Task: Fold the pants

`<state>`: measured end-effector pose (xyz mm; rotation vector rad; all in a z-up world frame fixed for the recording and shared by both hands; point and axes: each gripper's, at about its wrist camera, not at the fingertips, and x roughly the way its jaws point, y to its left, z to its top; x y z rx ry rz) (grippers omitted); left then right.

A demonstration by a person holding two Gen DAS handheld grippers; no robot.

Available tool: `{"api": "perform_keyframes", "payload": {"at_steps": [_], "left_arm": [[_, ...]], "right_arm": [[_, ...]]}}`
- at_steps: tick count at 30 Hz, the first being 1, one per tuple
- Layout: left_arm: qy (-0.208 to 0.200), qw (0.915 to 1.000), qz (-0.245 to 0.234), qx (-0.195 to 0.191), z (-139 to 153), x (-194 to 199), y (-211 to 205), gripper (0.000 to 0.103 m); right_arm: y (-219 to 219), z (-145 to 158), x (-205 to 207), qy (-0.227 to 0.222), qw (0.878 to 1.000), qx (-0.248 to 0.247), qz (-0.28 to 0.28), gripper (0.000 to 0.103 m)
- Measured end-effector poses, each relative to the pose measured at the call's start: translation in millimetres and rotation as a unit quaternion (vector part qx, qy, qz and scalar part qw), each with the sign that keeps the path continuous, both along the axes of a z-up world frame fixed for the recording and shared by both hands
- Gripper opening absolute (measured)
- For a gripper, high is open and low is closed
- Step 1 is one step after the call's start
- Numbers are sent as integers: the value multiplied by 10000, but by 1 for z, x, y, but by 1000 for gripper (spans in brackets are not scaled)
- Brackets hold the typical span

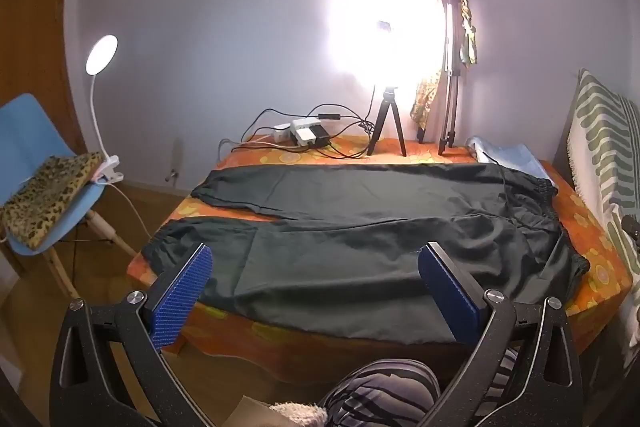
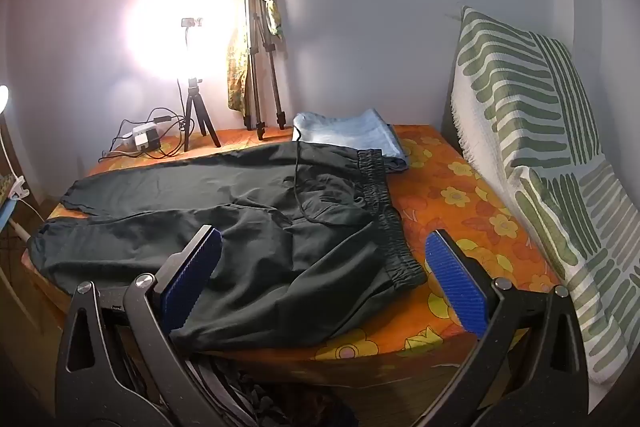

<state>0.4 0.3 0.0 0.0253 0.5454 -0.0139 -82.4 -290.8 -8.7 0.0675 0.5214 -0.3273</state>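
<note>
Pants (image 1: pixel 360 227) spread flat on bed (image 2: pixel 460 195) for folding; left hand-held gripper (image 1: pixel 316 279) and right hand-held gripper (image 2: pixel 324 267) hover with jaws spread, empty.

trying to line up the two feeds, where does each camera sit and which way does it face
Left wrist: on the left gripper, off the table's near edge, facing the pants legs; blue pads open, striped knee below.
Right wrist: on the right gripper, further right, facing the waistband end; pads open.
Shared: pants, orange tablecloth, small tripod, glaring lamp, folded blue cloth.
</note>
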Motion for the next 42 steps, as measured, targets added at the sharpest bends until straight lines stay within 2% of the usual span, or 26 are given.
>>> {"api": "perform_keyframes", "payload": {"at_steps": [42], "left_arm": [[-75,9999,54,-127,-2,-3,5,103]], "right_arm": [[4,-2,-2,38,10000,-85,-2,103]]}}
